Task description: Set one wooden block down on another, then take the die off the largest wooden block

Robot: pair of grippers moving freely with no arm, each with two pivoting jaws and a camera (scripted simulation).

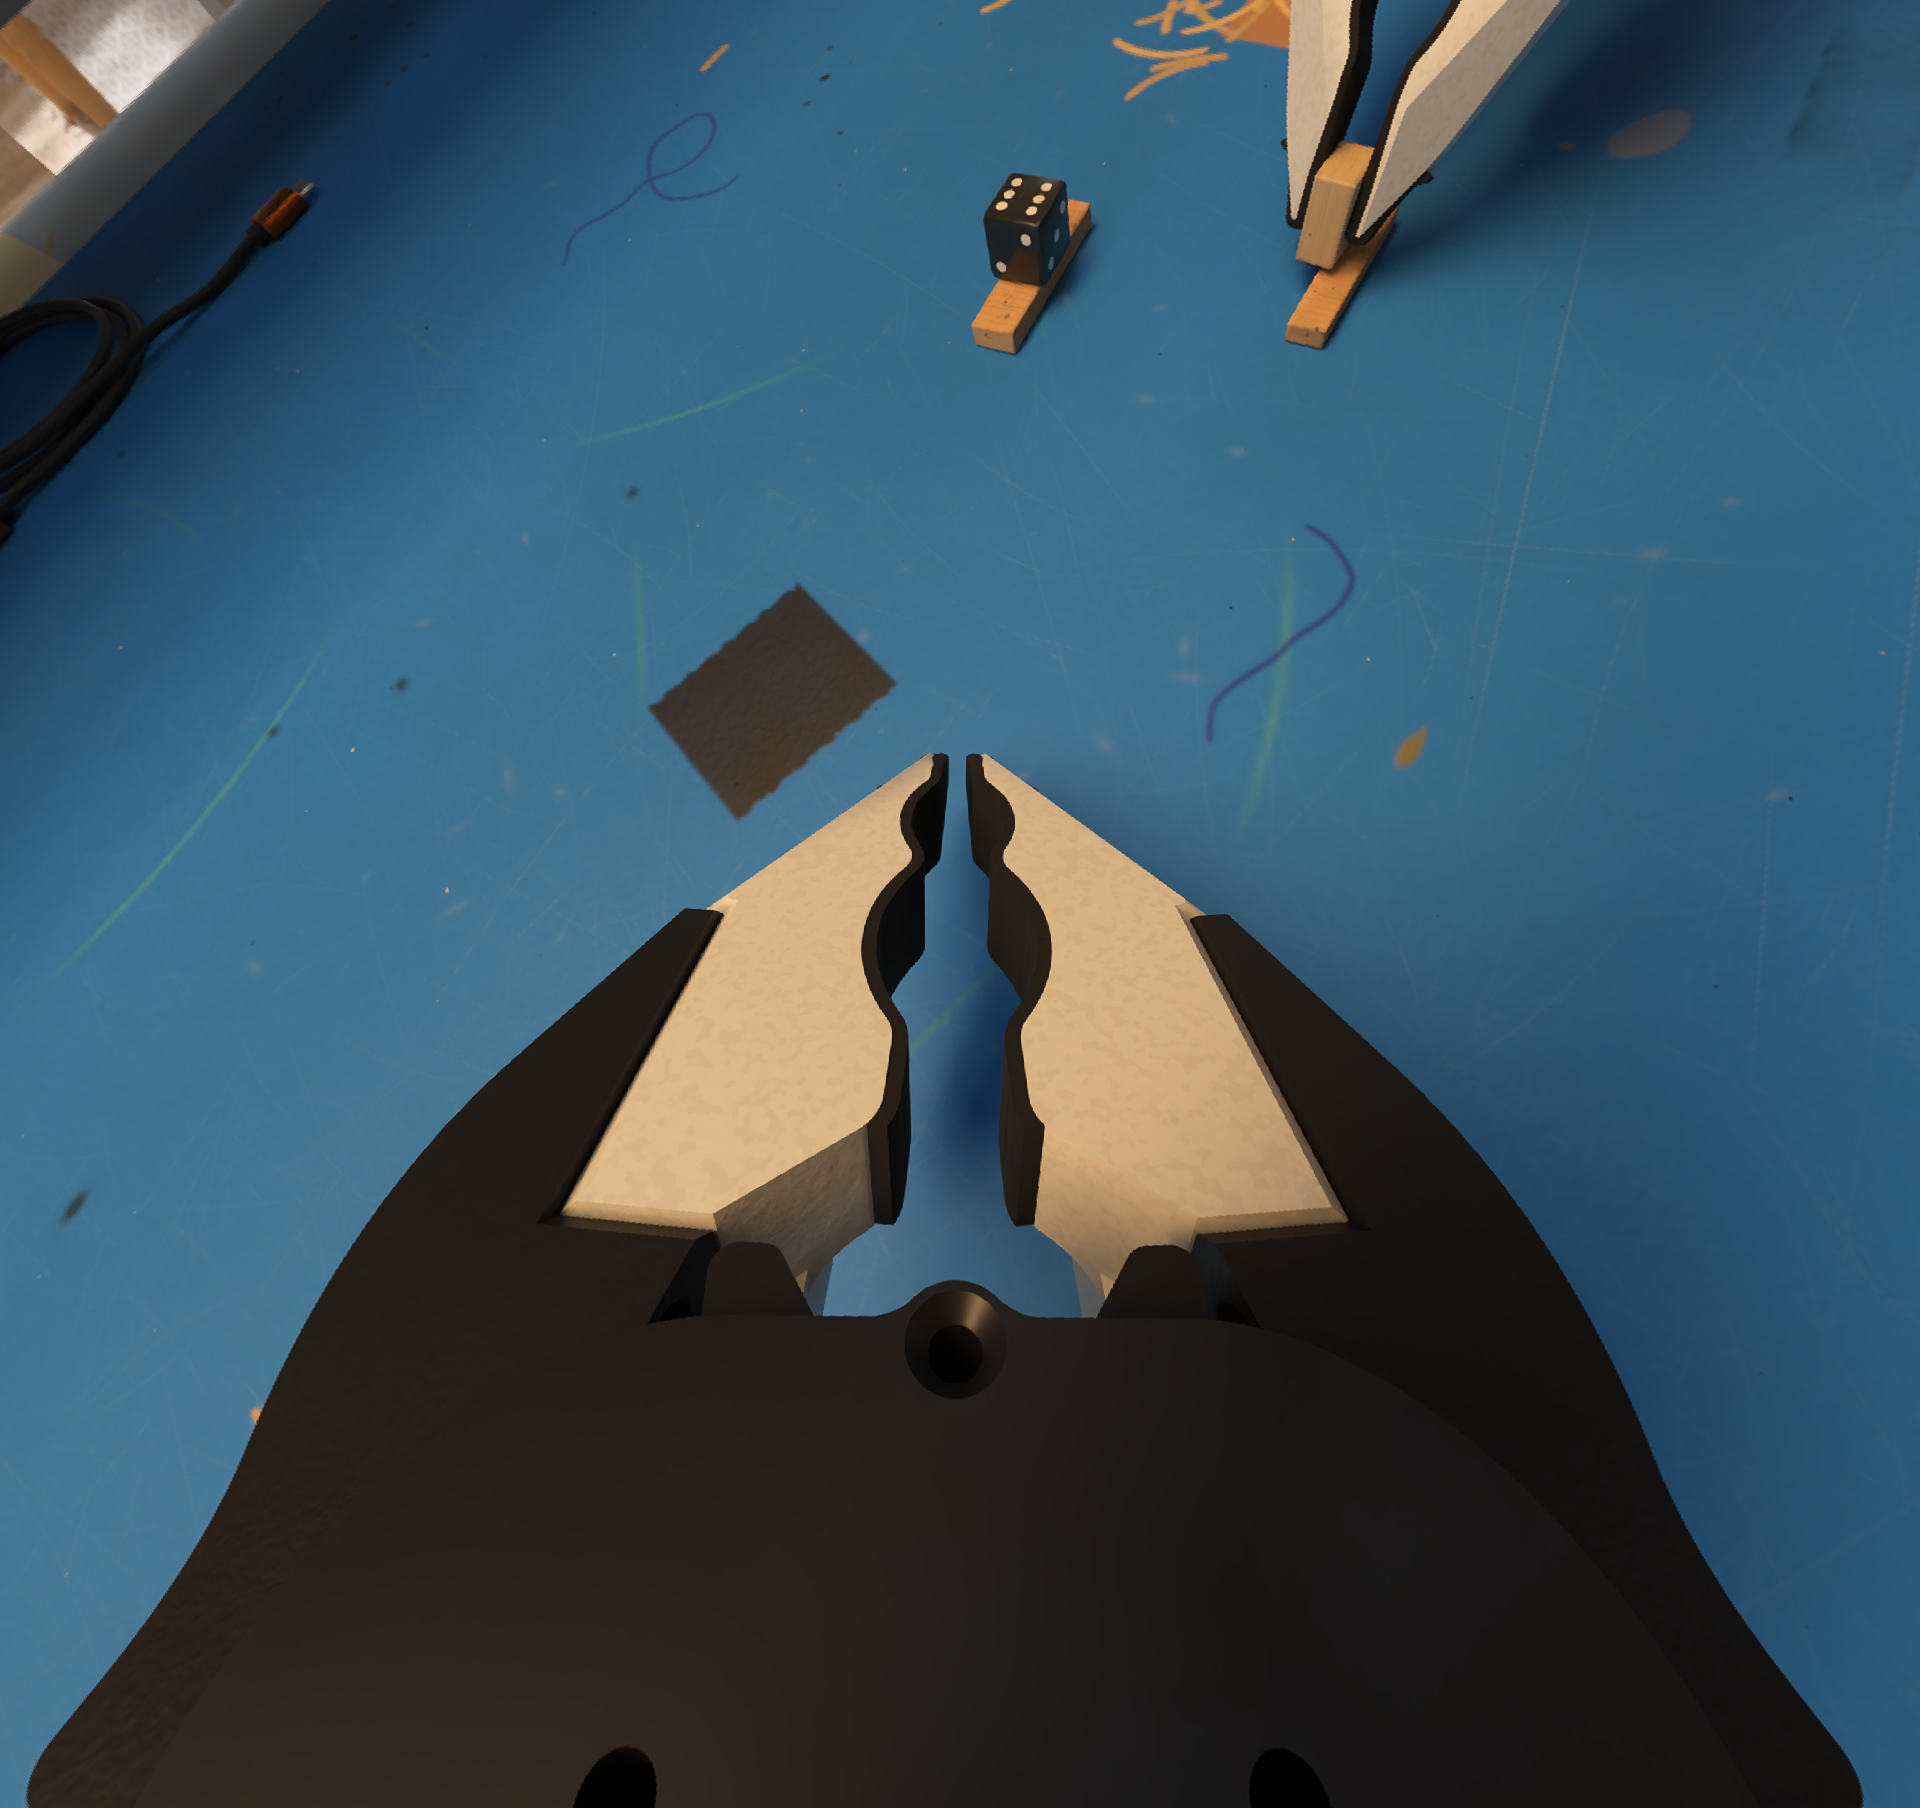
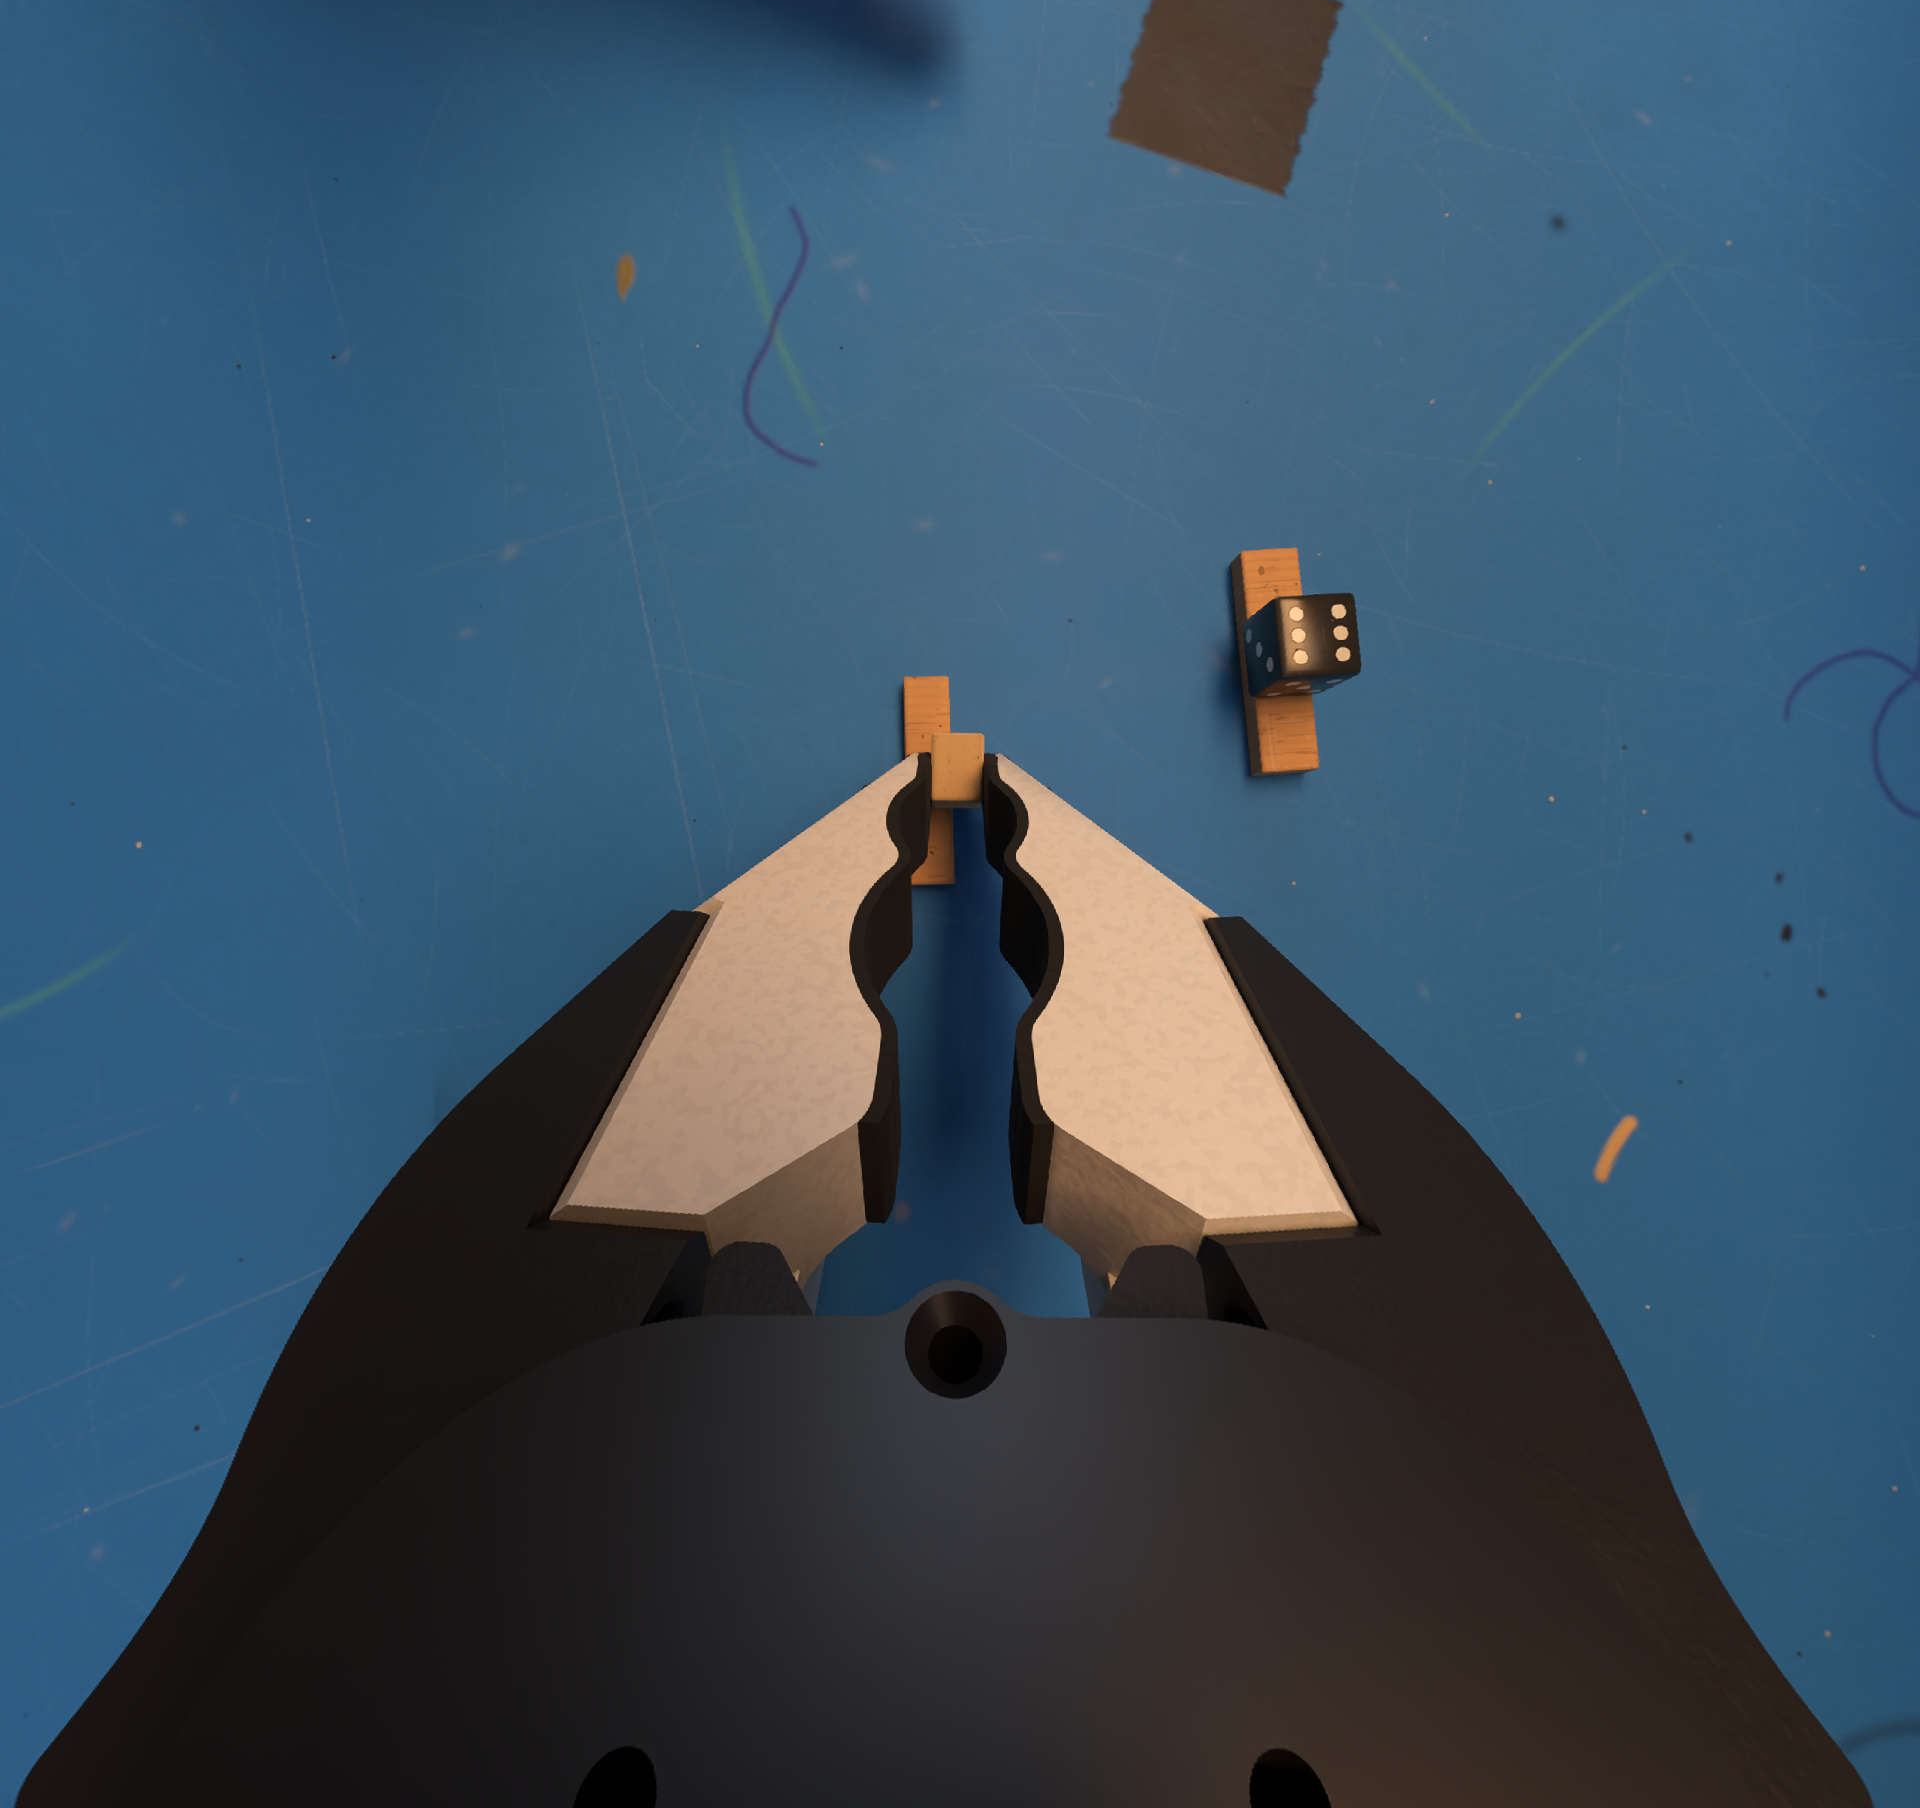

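Now the right gripper [image 2: 957, 771] pinches a small block [image 2: 957, 766] — directly over a flat block [image 2: 926, 714].

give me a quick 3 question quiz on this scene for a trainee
1. True or false: the black die rests on a wooden block.
2. What does the right gripper hold? A) the die B) a small pale block C) nothing
3. Fill in: the left gripper is nearly shut and holds ____.

Key:
1. True.
2. B; the small pale block is pinched at the fingertips over a flat wooden strip.
3. Nothing; it hovers above the blue table near a dark square patch.
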